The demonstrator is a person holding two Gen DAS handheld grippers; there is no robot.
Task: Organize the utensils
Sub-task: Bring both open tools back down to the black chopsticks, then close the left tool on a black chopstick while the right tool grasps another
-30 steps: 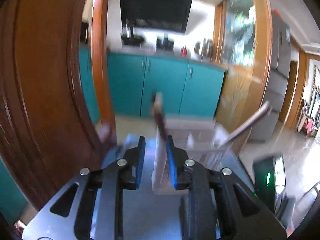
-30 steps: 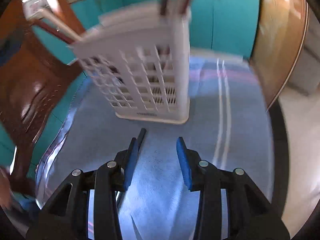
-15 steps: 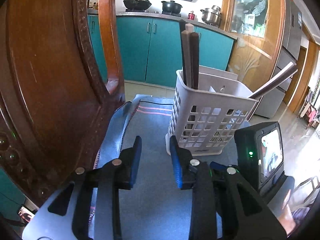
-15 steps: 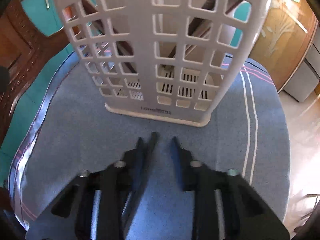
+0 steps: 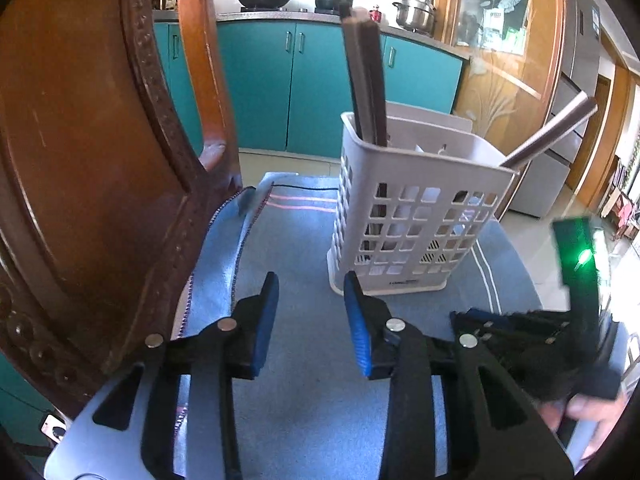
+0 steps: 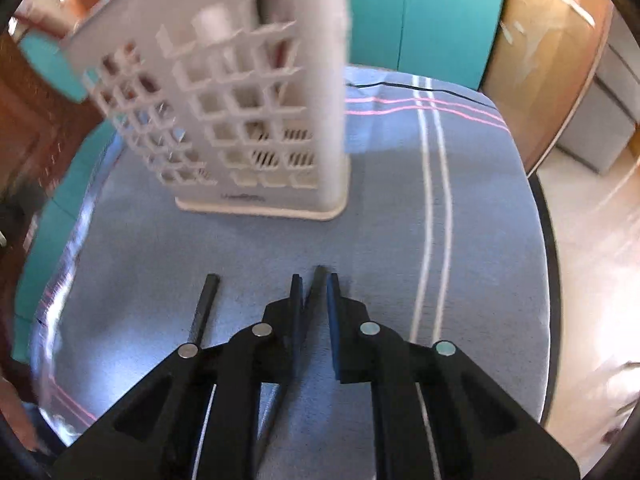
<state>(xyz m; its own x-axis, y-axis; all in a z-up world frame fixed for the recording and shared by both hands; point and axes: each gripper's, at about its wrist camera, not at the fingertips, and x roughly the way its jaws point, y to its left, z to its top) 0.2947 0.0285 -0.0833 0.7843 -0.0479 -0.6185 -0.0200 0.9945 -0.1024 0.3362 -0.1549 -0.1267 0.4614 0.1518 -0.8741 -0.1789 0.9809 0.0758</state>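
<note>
A white lattice utensil holder (image 5: 416,216) stands on a blue cloth (image 5: 304,360) and holds dark chopsticks (image 5: 366,80) upright at its left corner and another dark utensil handle (image 5: 556,128) leaning right. My left gripper (image 5: 310,292) is open and empty, just in front of the holder. In the right wrist view the holder (image 6: 248,120) is ahead to the left. My right gripper (image 6: 314,284) is nearly closed around a dark chopstick (image 6: 316,280) low over the cloth. A second dark chopstick (image 6: 204,308) lies on the cloth to its left.
A carved wooden chair back (image 5: 88,160) rises close on the left. The other hand-held gripper body (image 5: 560,332) sits at the right in the left wrist view. The cloth-covered seat's edge (image 6: 536,240) drops to the floor on the right. Teal cabinets (image 5: 312,80) stand behind.
My right gripper has narrowed its jaws onto one chopstick and shifted right, away from the holder. My left gripper has opened a little wider and stays in front of the holder.
</note>
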